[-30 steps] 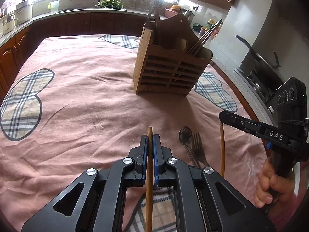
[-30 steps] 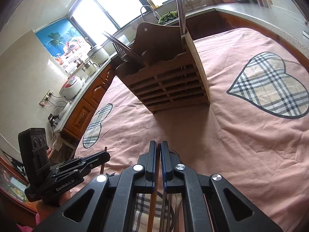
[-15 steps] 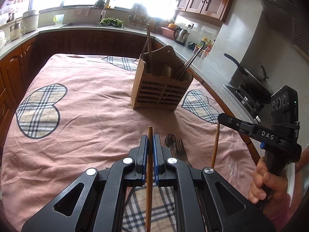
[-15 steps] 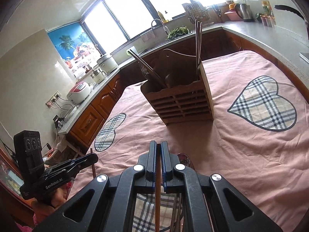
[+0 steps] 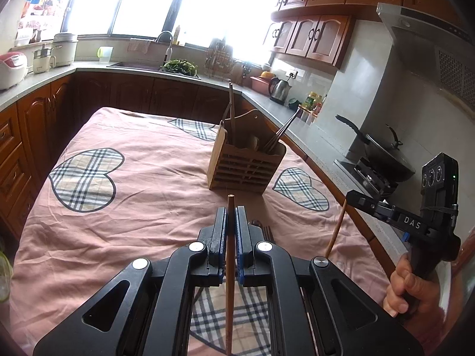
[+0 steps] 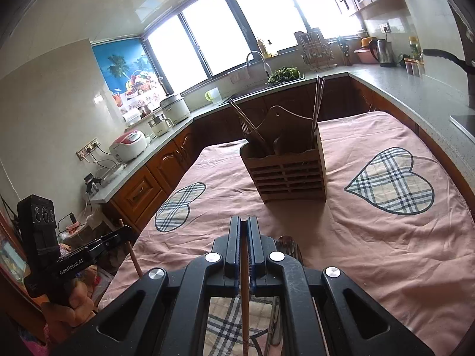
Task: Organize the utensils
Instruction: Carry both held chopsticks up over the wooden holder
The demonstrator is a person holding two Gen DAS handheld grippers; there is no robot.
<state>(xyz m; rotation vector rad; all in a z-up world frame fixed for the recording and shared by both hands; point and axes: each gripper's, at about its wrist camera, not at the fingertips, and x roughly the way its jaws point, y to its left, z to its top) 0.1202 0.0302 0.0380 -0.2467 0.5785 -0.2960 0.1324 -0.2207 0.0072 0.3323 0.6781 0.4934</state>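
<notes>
My left gripper (image 5: 230, 216) is shut on a wooden chopstick (image 5: 229, 281) that runs back under the camera. My right gripper (image 6: 243, 228) is shut on a second wooden chopstick (image 6: 245, 302); it also shows in the left wrist view (image 5: 335, 231), hanging down from the right gripper (image 5: 353, 200). Both are raised above the pink tablecloth (image 5: 142, 207). A slatted wooden utensil holder (image 5: 245, 167) stands mid-table, also in the right wrist view (image 6: 289, 172), with chopsticks and a fork in it. A spoon and fork (image 5: 264, 231) lie on the cloth just past my left fingers.
The table has plaid heart patches (image 5: 86, 178). Dark wood cabinets and a grey counter (image 5: 44, 80) wrap around the table's far and side edges. A stove with a wok (image 5: 383, 160) stands to the right. Rice cookers (image 6: 130, 145) stand on the left counter.
Both grippers have lifted and pulled back from the holder, each still holding its chopstick; the holder looks smaller and farther away now.
</notes>
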